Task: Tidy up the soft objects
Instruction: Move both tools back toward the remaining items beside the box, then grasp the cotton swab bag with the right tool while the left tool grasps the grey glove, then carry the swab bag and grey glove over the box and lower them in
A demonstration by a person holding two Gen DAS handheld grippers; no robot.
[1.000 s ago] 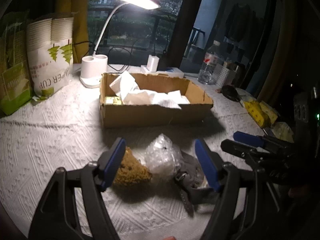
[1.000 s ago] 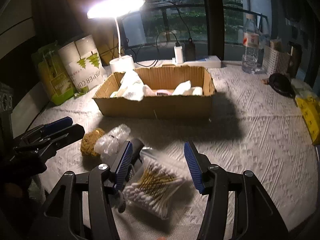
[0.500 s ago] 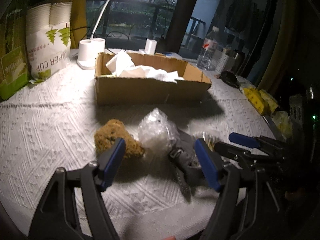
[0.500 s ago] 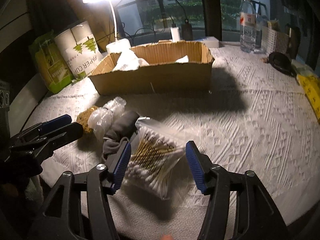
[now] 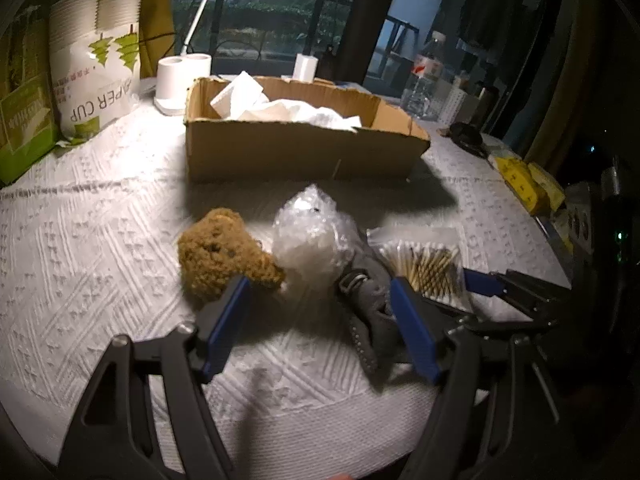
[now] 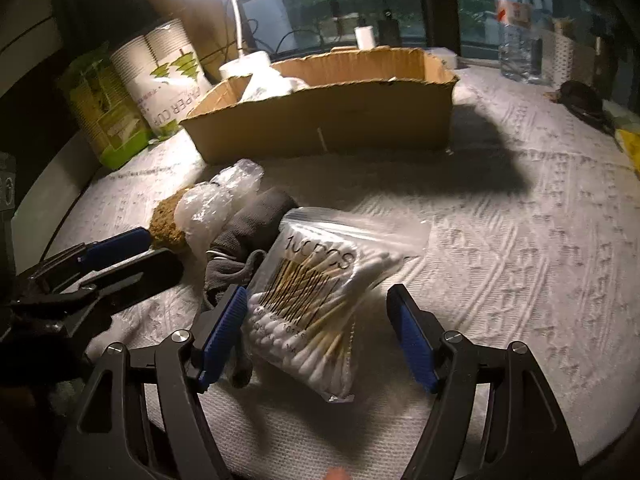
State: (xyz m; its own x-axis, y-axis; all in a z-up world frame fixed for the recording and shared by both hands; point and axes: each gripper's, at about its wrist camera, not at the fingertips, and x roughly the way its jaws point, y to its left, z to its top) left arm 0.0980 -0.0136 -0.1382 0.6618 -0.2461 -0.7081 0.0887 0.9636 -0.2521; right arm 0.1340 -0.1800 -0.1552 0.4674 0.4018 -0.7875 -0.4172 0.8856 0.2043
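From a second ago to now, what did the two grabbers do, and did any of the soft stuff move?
Both came down closer to the pile. The right gripper is opening its jaws around the cotton swab bag, not pressing it. The left gripper kept its gap, over the gray cloth, holding nothing. The brown sponge, bubble wrap and cardboard box stayed put.

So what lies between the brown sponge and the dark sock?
A crumpled ball of bubble wrap, touching the brown sponge and the dark sock; the left wrist view shows it best.

Brown sponge (image 5: 224, 254), bubble wrap (image 5: 310, 236), grey sock (image 5: 366, 284), cotton-swab bag (image 6: 320, 296), row on tablecloth
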